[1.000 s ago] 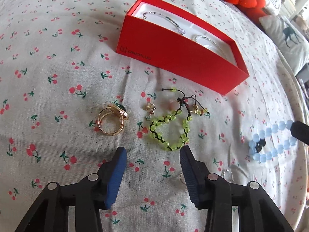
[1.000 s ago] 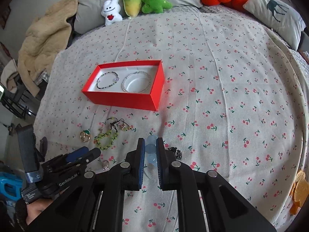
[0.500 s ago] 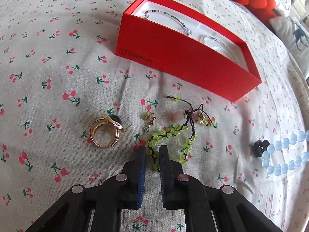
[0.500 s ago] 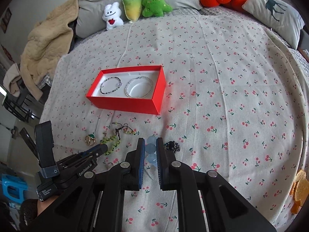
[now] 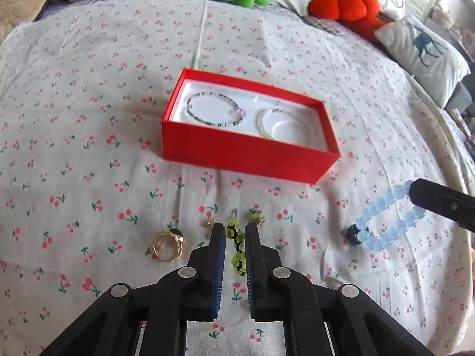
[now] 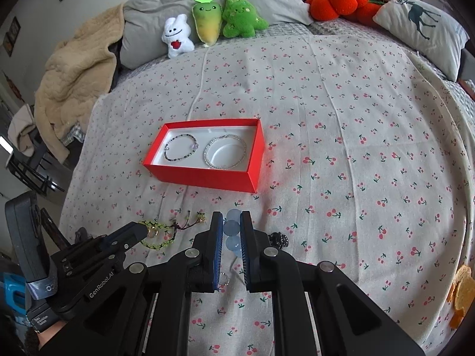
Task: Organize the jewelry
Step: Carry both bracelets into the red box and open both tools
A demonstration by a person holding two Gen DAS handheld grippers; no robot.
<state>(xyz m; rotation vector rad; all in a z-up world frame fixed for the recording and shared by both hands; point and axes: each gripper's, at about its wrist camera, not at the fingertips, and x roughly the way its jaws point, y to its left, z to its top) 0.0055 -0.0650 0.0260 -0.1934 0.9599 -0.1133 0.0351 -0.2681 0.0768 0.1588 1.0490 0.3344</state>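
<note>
In the left wrist view, the left gripper (image 5: 235, 234) is pinching the green beaded bracelet (image 5: 236, 247) between its blue pads, low over the cherry-print bedspread (image 5: 89, 118). The bracelet is showing as lime beads knotted on dark cord; it looks light and limp, so it will likely be drooping and swinging, and gripping across a bead-and-cord section seems safer than gripping the loose tails. A gold ring (image 5: 167, 247) is lying just left of the fingers, and small gold earrings (image 5: 209, 223) are sitting near the fingertips. Beyond them the red box (image 5: 246, 151) is standing open, holding a multicoloured bead bracelet (image 5: 215, 112) and a silver bracelet (image 5: 283, 123) on its white insert.

In the right wrist view, the right gripper (image 6: 232, 218) is clamping the pale blue bead bracelet (image 6: 232, 234), whose round translucent beads look smooth and possibly slippery. A small silver ring (image 6: 224, 279) is lying below the fingers. The box is sitting ahead, well apart.
</note>
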